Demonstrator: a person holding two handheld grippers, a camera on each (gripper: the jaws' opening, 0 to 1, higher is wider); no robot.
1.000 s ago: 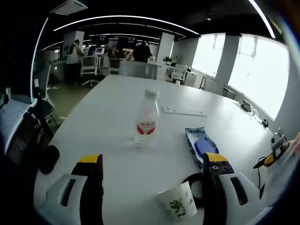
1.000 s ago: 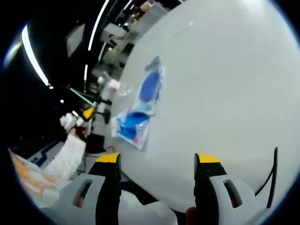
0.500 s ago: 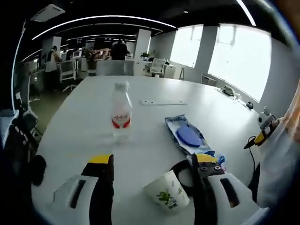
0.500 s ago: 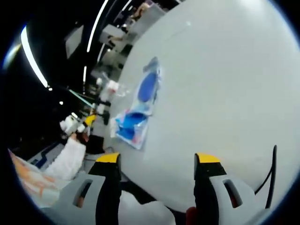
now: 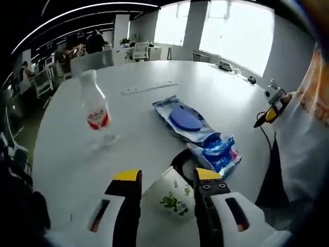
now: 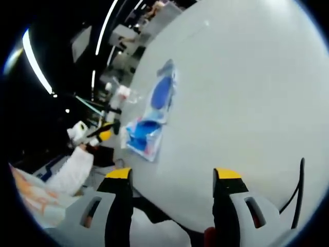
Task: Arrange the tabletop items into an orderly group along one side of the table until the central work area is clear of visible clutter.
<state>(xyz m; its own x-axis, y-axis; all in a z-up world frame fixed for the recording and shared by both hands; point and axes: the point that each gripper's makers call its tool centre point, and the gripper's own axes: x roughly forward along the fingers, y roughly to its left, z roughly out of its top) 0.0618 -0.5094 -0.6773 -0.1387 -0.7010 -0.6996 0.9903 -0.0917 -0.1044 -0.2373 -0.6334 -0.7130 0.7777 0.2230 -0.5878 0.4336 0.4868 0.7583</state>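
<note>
A white paper cup (image 5: 172,198) with a green print lies on its side on the white table (image 5: 128,144). It sits between the jaws of my left gripper (image 5: 167,179), which is open around it. Behind the cup lies a black ring (image 5: 181,160). A clear bottle (image 5: 96,112) with a red label stands at the left. A long blue packet (image 5: 184,119) and a small blue packet (image 5: 218,152) lie to the right. My right gripper (image 6: 172,177) is open over bare table (image 6: 247,92), with the blue packets (image 6: 160,96) and the bottle (image 6: 121,95) far off.
A white strip (image 5: 149,87) lies further back on the table. The person's white sleeve (image 5: 300,149) and the other gripper (image 5: 270,110) hang at the table's right edge. A black cable (image 6: 298,190) runs by the right jaw. Office chairs and desks stand beyond the table.
The left view has moved in on the cup, which now lies between the jaws instead of beside the right one. The jaws stand closer together. The right view has barely shifted.
</note>
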